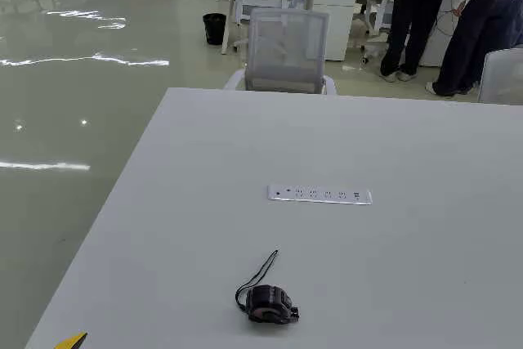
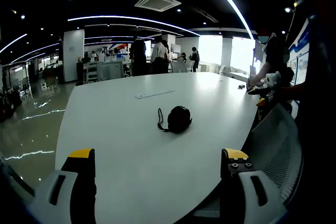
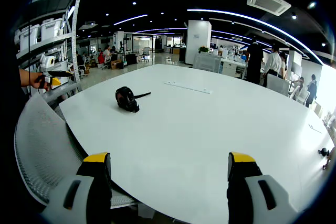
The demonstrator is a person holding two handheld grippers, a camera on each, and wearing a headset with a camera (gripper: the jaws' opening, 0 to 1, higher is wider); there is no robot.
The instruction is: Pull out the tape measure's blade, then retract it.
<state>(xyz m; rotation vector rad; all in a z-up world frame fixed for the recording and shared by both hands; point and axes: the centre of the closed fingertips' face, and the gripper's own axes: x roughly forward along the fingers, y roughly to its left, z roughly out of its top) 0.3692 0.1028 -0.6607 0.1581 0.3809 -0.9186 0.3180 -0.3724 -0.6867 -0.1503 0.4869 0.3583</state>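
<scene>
The left hand-held gripper (image 2: 158, 153) has its jaws spread wide with nothing between them. The right hand-held gripper (image 3: 169, 157) is the same, open and empty. Both hang back over the near edge of the white surface (image 1: 409, 145), and nothing has been touched yet.

The tape measure (image 2: 178, 119) lies ahead of the left hand-held gripper, a little right of its centre line and well apart from its jaws. From the right hand-held gripper it sits ahead and off to the left (image 3: 126, 98), also well apart. Its blade looks fully wound in, and a thin black wrist strap (image 1: 260, 271) trails from the case on the side away from both hand-held grippers. A power strip (image 1: 319, 194) lies beyond it, farther from both.

The likely trouble starts with the first grasp. The case is small and rounded on a smooth surface, so a jaw that meets it off centre would probably push it aside rather than trap it. It also lies close to the near edge, where such a push could send it off. Jaws closing on the strap instead of the case would leave the body swinging. The blade's end hook is too small to make out here. A shallow pinch there could slip, and the blade would probably snap back unchecked.
</scene>
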